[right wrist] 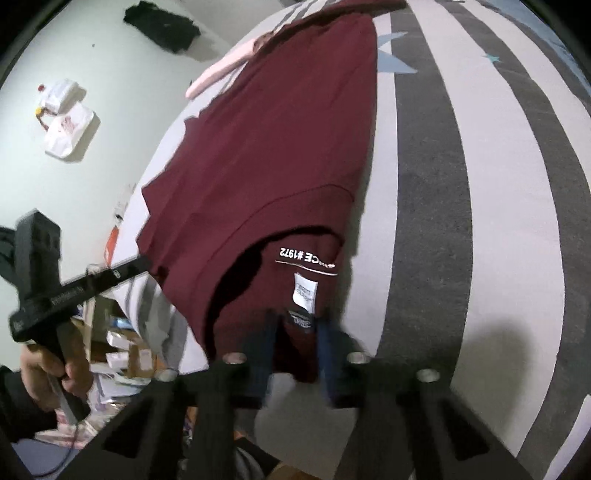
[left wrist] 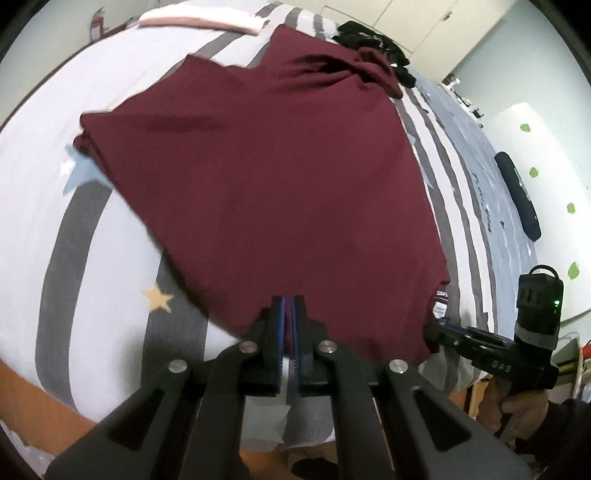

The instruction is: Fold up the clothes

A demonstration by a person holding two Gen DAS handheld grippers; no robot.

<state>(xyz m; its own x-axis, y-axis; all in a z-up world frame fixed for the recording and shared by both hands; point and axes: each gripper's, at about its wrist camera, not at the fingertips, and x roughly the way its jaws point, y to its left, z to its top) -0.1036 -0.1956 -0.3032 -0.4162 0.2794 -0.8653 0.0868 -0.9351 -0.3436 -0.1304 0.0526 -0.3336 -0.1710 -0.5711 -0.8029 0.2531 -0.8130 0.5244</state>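
Observation:
A maroon T-shirt (left wrist: 277, 177) lies spread on the striped bed (left wrist: 29, 221), its near edge at both grippers. My left gripper (left wrist: 289, 314) is shut on that near edge, the cloth pinched between its blue pads. In the right wrist view the shirt (right wrist: 266, 147) runs away from me, collar and white tag (right wrist: 306, 293) nearest. My right gripper (right wrist: 297, 332) has the collar bunched between its blurred fingers and grips it. The left wrist view shows the right gripper (left wrist: 430, 330) at the shirt's right corner. The left gripper (right wrist: 140, 264) meets the shirt's left edge.
A folded pink garment (left wrist: 199, 18) and a black garment (left wrist: 369, 37) lie at the bed's far end. White bags (right wrist: 68, 125) and dark clothing (right wrist: 162, 22) are on the floor. A hand (right wrist: 48, 369) holds the left gripper's handle. Boxes sit below the bed's edge.

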